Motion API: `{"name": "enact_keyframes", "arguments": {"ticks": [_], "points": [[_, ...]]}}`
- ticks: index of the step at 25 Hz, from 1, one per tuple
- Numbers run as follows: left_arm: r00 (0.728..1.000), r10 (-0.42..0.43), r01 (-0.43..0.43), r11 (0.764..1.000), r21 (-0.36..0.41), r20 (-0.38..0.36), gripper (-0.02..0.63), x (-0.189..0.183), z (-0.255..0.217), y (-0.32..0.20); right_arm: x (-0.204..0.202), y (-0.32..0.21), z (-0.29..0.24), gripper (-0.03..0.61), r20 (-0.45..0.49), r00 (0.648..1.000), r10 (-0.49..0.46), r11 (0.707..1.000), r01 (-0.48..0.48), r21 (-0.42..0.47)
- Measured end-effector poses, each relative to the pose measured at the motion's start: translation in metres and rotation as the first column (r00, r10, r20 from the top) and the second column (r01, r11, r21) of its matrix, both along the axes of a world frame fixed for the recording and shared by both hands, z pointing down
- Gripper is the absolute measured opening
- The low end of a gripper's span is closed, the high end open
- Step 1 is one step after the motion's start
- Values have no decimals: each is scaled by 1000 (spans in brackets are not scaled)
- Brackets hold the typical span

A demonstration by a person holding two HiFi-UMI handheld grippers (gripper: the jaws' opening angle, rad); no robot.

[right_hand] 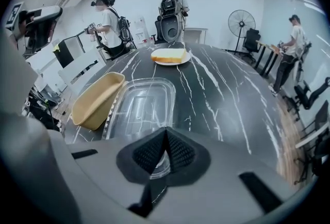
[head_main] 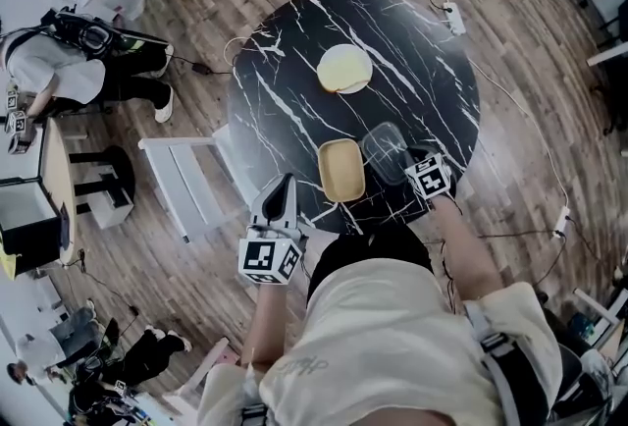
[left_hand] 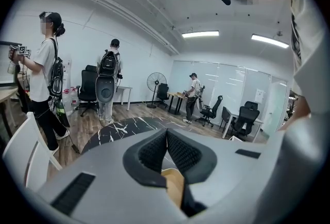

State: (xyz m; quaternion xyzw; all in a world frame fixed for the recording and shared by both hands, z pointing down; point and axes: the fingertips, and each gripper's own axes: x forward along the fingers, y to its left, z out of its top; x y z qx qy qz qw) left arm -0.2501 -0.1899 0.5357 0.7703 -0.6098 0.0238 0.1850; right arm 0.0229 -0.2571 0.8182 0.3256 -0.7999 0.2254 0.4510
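Open office, wood floor point(head_main: 549, 71). Round black marble desk point(head_main: 285, 80) under inspection.

Right gripper point(right_hand: 166, 132): jaws closed tip to tip, nothing seen clamped between them. It is poised over the near rim of the clear plastic box point(right_hand: 142, 107). The box sits in the desk's 5 o'clock sector and runs from my tips toward 12 o'clock. The tan tray point(right_hand: 95, 99) lies just beside it at 10 o'clock, and the slice of bread point(right_hand: 168, 54) is well apart at 12.

Assessment: the box looks thin-walled, light, slick and springy. It is likely to skate on the marble and to buckle under a hard squeeze. Best purchase is the rim at the near short edge.

Left gripper point(left_hand: 166, 132): also closed and empty, held off the desk edge at 7 o'clock.
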Motion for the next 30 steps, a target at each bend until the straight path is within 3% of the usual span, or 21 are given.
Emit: {"name": "enact_keyframes", "arguments": {"ticks": [12,21,30], "points": [[1000,6,-6,999,33,10,17,6,-10,0,-2,-24,-83,8,127,992,4,980,-28,195],[999,11,-14,996,86,31,17,13,-31,-8,-13,-40,-183,8,235,971,-53,933,-35,357],[999,31,-37,989,146,40,17,29,-53,-15,-16,-47,-253,8,286,953,-104,882,-45,470]]}}
